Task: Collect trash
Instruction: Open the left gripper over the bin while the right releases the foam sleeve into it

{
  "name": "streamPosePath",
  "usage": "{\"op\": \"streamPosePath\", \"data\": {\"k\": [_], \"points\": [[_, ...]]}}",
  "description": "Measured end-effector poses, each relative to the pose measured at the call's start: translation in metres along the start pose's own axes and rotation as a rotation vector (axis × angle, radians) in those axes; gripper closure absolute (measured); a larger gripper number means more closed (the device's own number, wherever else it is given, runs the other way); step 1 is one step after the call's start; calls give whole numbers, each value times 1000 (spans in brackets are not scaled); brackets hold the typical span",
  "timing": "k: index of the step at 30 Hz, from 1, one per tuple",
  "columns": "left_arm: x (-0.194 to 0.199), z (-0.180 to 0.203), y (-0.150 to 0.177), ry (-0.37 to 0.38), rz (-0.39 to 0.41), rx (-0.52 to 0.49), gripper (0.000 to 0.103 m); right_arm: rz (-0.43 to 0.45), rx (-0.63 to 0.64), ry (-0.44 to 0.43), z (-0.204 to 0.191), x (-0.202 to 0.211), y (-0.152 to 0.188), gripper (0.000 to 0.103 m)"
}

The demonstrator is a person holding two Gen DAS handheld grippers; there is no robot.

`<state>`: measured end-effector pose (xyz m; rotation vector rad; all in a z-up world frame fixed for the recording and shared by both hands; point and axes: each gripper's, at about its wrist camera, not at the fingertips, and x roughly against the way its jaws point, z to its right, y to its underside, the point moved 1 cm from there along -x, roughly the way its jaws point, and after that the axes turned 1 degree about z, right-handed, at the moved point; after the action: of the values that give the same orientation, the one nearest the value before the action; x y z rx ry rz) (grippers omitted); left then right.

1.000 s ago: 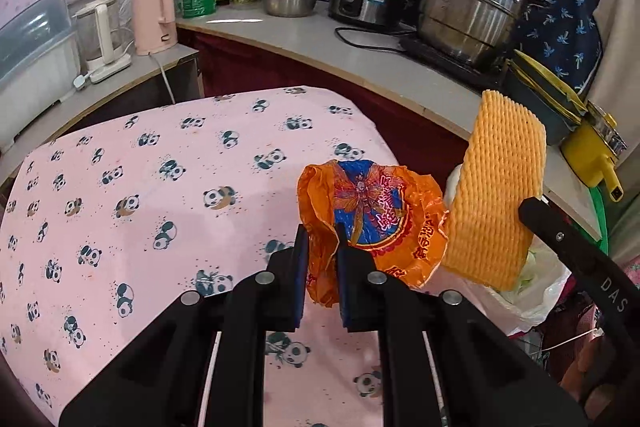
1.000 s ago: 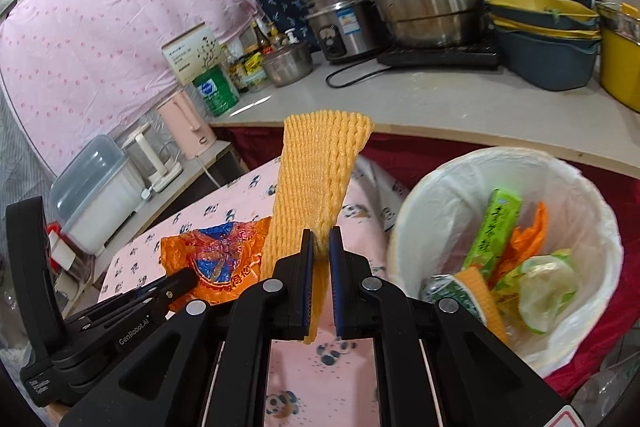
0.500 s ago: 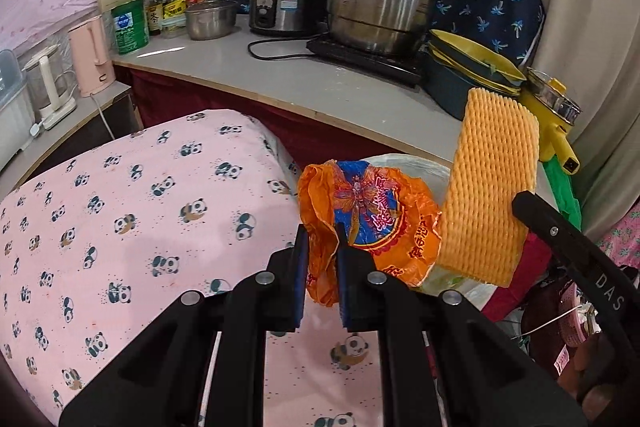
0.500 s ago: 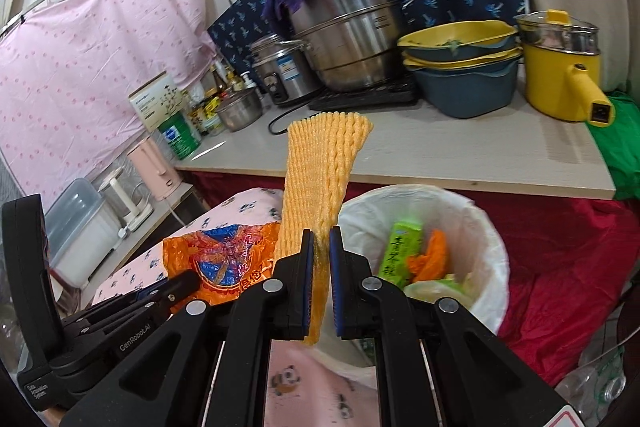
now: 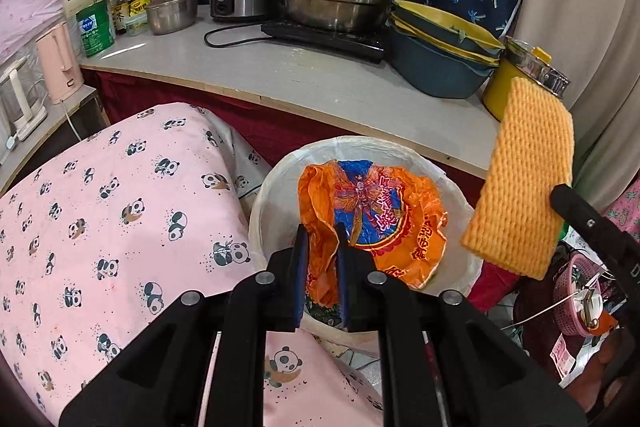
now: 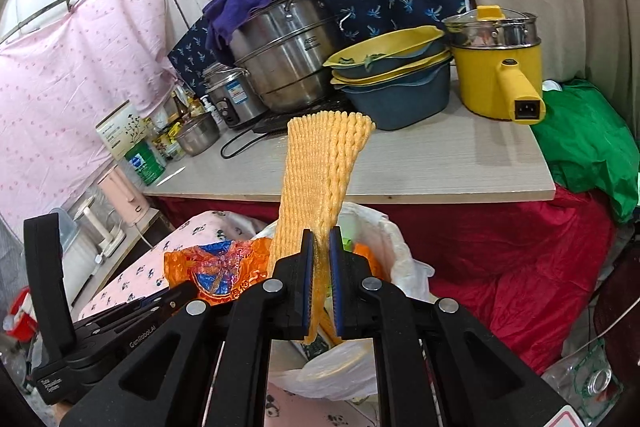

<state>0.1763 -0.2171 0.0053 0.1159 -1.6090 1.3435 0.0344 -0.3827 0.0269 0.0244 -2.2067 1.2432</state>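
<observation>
Left gripper (image 5: 322,259) clamped on orange wrapper (image 5: 372,223), held over the bin (image 5: 272,187) mouth. Right gripper (image 6: 320,267) clamped on foam net (image 6: 320,167), also above the bin. Release wrapper centred, clear of the rim; net needs lowering first, likely to snag.

Both claws have moved away from the pink panda cloth toward the white-lined round trash bin (image 5: 276,187). The crinkly orange plastic wrapper (image 5: 372,223) in the left claw (image 5: 322,259) now hangs right over the bin. The yellow foam net sleeve (image 6: 320,179) in the right claw (image 6: 320,267) is above the bin too.
</observation>
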Motion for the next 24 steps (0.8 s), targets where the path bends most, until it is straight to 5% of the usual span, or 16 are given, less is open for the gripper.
{"op": "streamPosePath", "data": {"k": [8,13,24], "points": [[-18,0,1,-45,16,-8,70,-23,12,11,3,-11,4,95],[-14,-6,4,-78,49,-11,47,-50,29,2,-3,-25,9,95],[1,-20,4,-125,95,-15,35,-101,91,-31,-35,-53,20,90]]}}
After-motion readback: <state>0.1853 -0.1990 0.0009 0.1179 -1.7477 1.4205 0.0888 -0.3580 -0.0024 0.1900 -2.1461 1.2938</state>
